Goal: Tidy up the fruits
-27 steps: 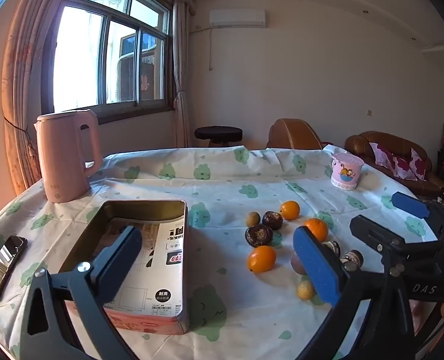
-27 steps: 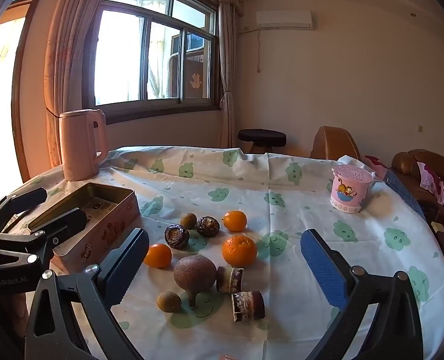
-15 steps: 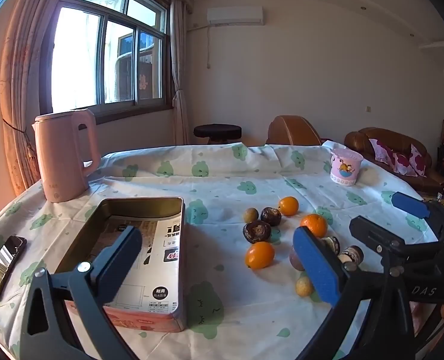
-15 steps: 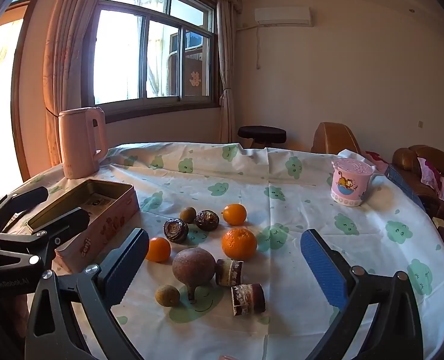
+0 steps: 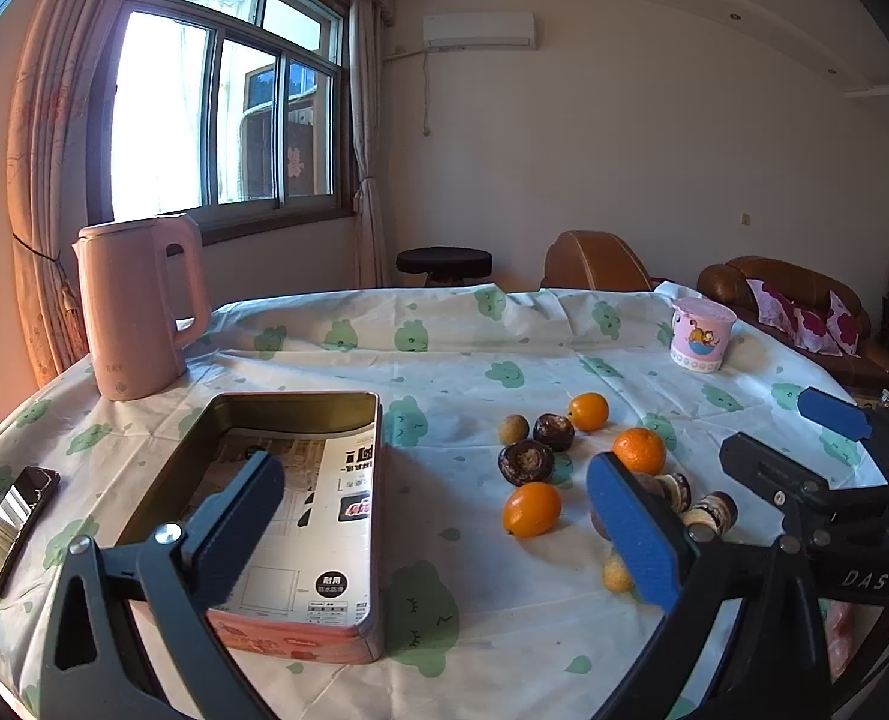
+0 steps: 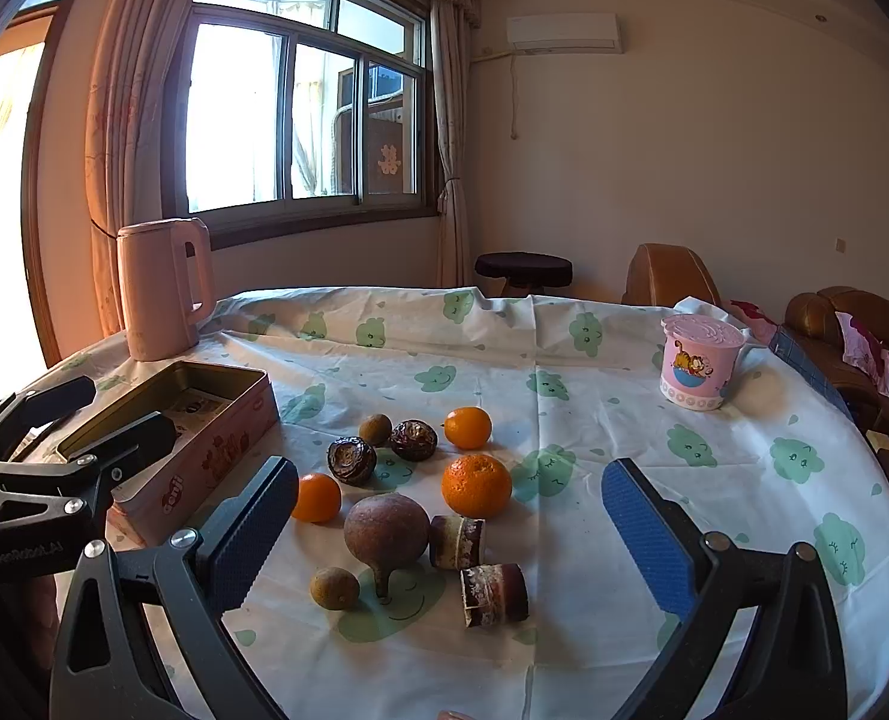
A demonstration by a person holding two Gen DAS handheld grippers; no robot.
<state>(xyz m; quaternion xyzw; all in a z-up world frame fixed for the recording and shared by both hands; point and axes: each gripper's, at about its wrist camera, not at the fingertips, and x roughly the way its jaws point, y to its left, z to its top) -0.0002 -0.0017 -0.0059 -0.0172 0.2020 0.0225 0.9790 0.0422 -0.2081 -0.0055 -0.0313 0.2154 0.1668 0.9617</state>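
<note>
Lengthwise, the open tin (image 5: 276,516) points away toward the kettle (image 5: 135,306).

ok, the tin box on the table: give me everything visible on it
The tin box is a rectangular, lidless metal tin with rounded corners: dull gold inner walls, pink printed outer sides with red lettering. A printed paper sheet lies flat inside; no fruit in it. It sits flat on the tablecloth, left of the fruit, near the pink kettle. The left gripper hovers over its near end, jaws open, not visibly touching.
</note>
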